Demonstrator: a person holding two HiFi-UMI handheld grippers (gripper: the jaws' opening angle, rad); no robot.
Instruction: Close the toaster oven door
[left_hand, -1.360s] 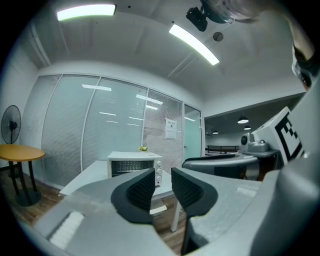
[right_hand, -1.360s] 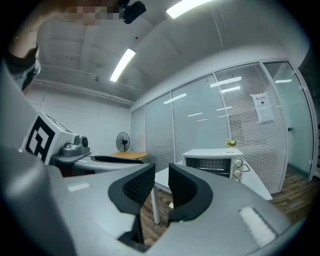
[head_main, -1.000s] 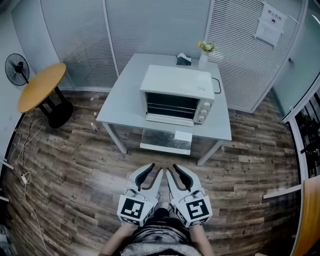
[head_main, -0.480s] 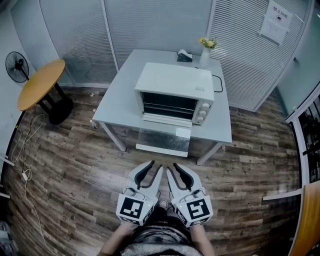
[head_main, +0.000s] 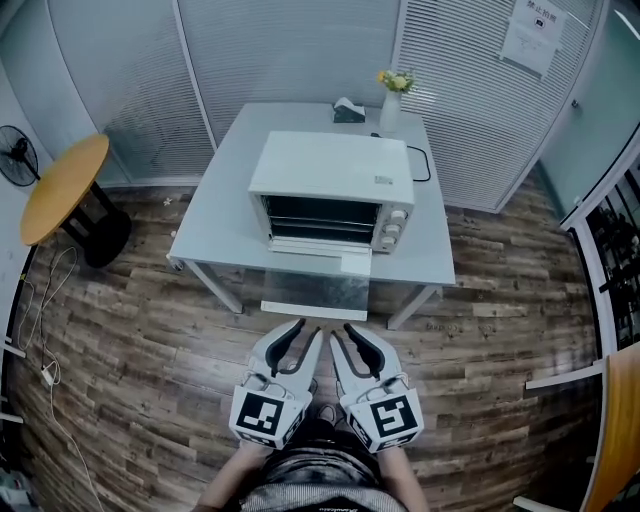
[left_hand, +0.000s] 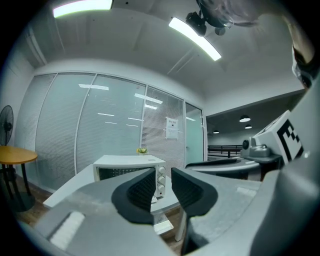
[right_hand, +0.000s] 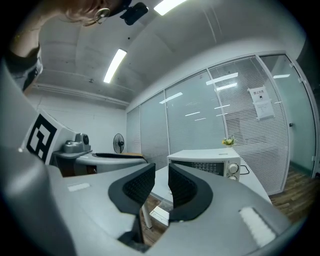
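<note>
Wooden floor (head_main: 130, 340) surrounds a grey desk (head_main: 215, 215) that carries the white toaster oven (head_main: 335, 170). The head view shows its glass door (head_main: 315, 290) open, folded down flat and reaching past the front edge of the desk. Both gripper views hide most of this door behind their own fingers (left_hand: 142, 190). The left gripper (head_main: 308, 330) and the right gripper (head_main: 342, 330) are side by side, near the desk but apart from it. Each gripper view shows its fingers partly open with nothing held between them. Print on the wall notice (head_main: 528, 40) is too small to read.
</note>
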